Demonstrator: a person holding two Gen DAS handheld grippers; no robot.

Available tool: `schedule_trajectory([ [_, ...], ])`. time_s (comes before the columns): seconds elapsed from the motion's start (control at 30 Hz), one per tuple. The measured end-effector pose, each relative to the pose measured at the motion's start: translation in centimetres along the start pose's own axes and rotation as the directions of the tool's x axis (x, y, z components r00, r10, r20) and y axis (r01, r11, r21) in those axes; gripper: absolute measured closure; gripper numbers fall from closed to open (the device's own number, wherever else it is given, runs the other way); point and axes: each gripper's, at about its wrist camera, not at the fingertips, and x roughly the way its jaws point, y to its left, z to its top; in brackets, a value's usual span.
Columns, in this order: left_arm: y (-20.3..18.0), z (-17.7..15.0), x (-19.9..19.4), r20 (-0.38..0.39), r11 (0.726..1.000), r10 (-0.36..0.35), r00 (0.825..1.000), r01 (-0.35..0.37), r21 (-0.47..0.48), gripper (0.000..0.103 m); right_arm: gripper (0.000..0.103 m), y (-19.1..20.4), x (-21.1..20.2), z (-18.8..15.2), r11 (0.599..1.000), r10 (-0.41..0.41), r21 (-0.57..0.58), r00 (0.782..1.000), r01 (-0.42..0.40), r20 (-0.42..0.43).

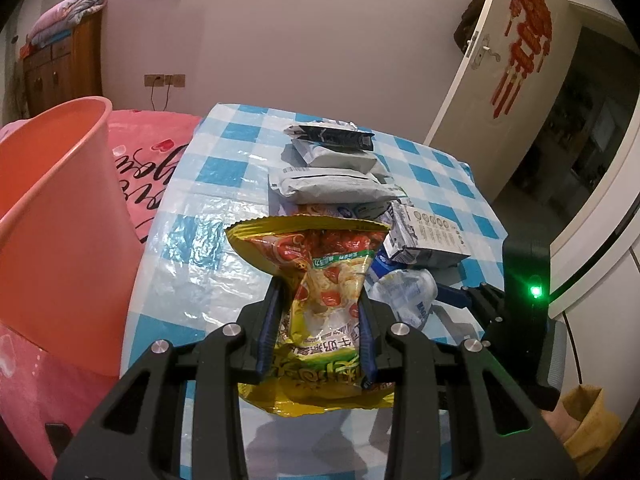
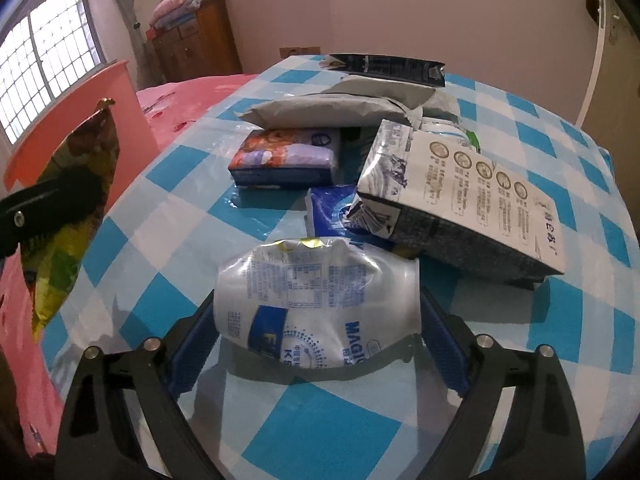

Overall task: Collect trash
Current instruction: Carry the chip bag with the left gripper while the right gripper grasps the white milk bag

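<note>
- Your left tool point(image 1: 320, 328) is clamped on the yellow snack bag point(image 1: 320, 292), lifted off the desk point(image 1: 208, 240); the orange bin point(image 1: 60, 216) stands to its left.
- Progress looks early: packets, a carton point(image 2: 460, 204) and a tissue pack point(image 2: 288, 156) remain on the desk.
- Your right tool point(image 2: 318, 340) stands apart, straddling the crushed white bottle point(image 2: 320, 304) lying on the desk; contact cannot be confirmed.

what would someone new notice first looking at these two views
Probably the yellow snack bag, pinched in the left claw above the blue checked tablecloth, with the big orange bin beside the table. Next, the crushed white bottle lying between the right claw's wide-set fingers, in front of a heap of packets.
</note>
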Motion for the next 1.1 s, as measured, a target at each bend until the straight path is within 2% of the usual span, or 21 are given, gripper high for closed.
schedule_trajectory([
  [0.3,0.6,0.3,-1.7,0.043,1.0,-0.006,0.999,0.006,-0.015,0.068,0.012,0.1,-2.3,0.3,1.0,0.016,0.017,0.999,-0.016,0.032],
  [0.43,1.2,1.0,-3.7,0.092,1.0,0.004,0.996,-0.002,-0.023,0.068,0.012,1.0,-4.4,2.4,0.997,0.073,0.022,0.995,-0.074,0.072],
  [0.6,3.3,2.2,-7.0,0.172,0.997,0.057,0.983,-0.049,-0.052,0.068,0.012,3.6,-6.4,6.3,0.985,0.174,-0.022,0.977,-0.173,0.121],
  [0.7,5.5,3.1,-9.5,0.229,0.99,0.125,0.965,-0.107,-0.088,0.068,0.012,6.3,-7.5,9.5,0.966,0.256,-0.069,0.955,-0.248,0.15],
  [0.87,9.8,4.2,-12.1,0.267,0.967,0.231,0.936,-0.191,-0.168,0.068,0.012,10.9,-8.2,14.4,0.922,0.383,-0.134,0.907,-0.364,0.174],
  [0.93,11.9,4.6,-12.6,0.268,0.951,0.28,0.922,-0.229,-0.208,0.068,0.012,13.4,-8.1,16.3,0.901,0.428,-0.17,0.886,-0.4,0.181],
  [1.1,15.9,5.0,-12.1,0.226,0.919,0.338,0.913,-0.268,-0.29,0.068,0.012,18.1,-6.5,19.2,0.858,0.499,-0.233,0.851,-0.458,0.162],
])
